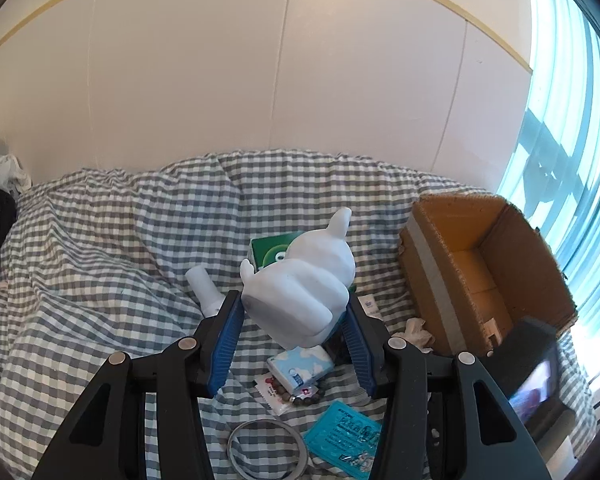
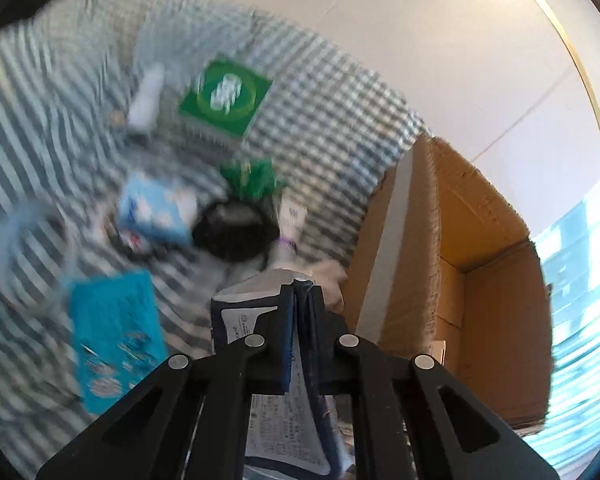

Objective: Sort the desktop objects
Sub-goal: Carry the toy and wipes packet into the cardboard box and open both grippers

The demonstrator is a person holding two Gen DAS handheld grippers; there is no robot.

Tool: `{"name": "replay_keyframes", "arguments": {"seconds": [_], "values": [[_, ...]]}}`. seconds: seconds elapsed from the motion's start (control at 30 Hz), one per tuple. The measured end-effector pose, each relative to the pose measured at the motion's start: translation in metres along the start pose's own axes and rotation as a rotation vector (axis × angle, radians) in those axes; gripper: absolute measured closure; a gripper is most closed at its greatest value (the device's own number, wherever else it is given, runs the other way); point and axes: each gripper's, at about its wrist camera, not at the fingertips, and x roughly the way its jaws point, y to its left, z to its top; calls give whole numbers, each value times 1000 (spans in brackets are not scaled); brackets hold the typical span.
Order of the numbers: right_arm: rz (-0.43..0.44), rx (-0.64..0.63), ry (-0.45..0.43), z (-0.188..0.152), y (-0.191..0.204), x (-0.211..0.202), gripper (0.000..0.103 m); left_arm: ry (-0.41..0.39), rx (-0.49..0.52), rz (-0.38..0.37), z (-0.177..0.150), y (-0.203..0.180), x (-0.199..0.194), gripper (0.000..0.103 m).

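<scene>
Jaws of the left gripper [image 1: 296, 312] are clamped on a white figurine [image 1: 300, 284], blue pads pressed vs. its two sides, and it is held up off the checked cloth [image 1: 100, 272]. Jaws of the right gripper [image 2: 300, 300] are closed tight on a dark-edged printed pouch [image 2: 252, 320], its flat body pinched btwn the pads and hanging down past the fingers.

Under the figurine, in the left view, several items are seen on the cloth: a green box [image 1: 268, 252] partly hidden behind it, a white bottle [image 1: 204, 288] lying just left of the left finger, a blue tissue pack [image 1: 300, 364] w/ cloud print, and a bead bracelet [image 1: 300, 398] touching the pack's near edge atop a white sachet [image 1: 272, 396]. Nearer the camera a metal ring [image 1: 264, 452] is laid flat, w/ a teal packet [image 1: 344, 436] just beside it on the right. A crumpled tissue [image 1: 416, 330] is seen at the foot of the cardboard box [image 1: 420, 280], which stands open on the right, by the window.

Right view is badly blurred. A black round item [image 2: 232, 232] is made out near a small green item [image 2: 252, 178]; what they are cannot be told. The pouch is held just left of the box's near wall, not over its opening.
</scene>
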Motion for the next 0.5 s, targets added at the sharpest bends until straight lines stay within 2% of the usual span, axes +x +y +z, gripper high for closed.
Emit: {"name": "replay_keyframes", "arguments": {"seconds": [0.17, 0.37, 0.5], "values": [[111, 129, -129, 8, -27, -38, 97, -47, 7, -6, 11, -11, -16, 52], [114, 268, -296, 12, -75, -92, 97, -112, 13, -20, 27, -28, -36, 52], [113, 351, -357, 12, -107, -110, 97, -149, 23, -45, 36, -46, -44, 52]]}}
